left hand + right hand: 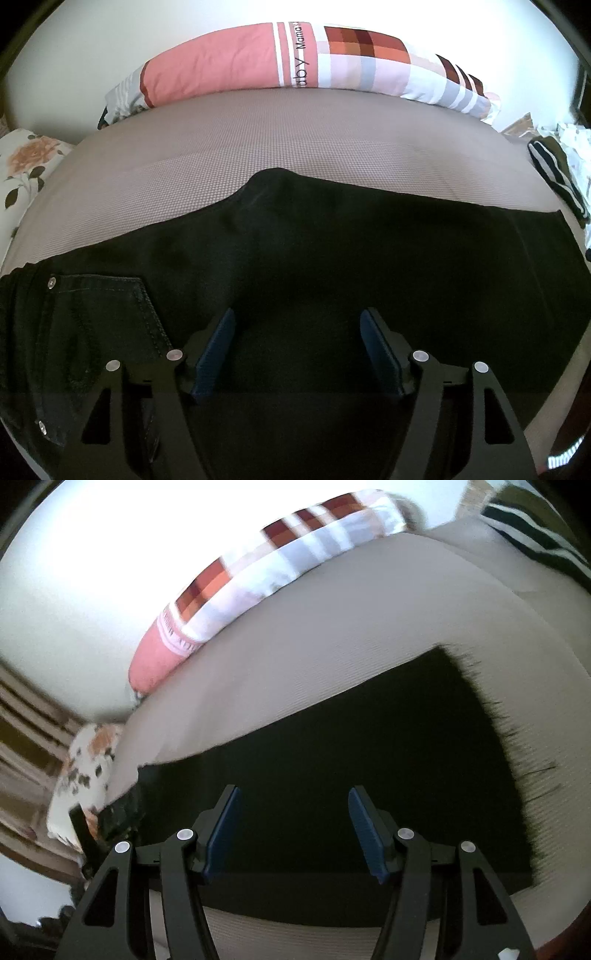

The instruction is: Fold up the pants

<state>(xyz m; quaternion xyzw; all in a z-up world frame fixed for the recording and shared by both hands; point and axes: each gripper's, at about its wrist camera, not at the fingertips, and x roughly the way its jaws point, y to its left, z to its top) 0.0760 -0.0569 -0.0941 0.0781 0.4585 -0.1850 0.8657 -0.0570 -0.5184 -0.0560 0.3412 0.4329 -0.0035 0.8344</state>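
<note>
Black pants point(332, 251) lie flat across a taupe bed point(258, 147), a riveted back pocket point(103, 306) showing at the near left. The left gripper point(297, 354) hovers over them, jaws spread and holding nothing. The right gripper point(293, 825) is likewise agape above the frayed hem point(491, 709); its view is motion-blurred. A patchwork pillow point(295, 59) lies far, and a striped garment point(554, 173) is cut off at right.

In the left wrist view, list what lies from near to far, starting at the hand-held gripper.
Left hand-held gripper → black pants → bare tan mattress → pink patchwork pillow → white wall.
</note>
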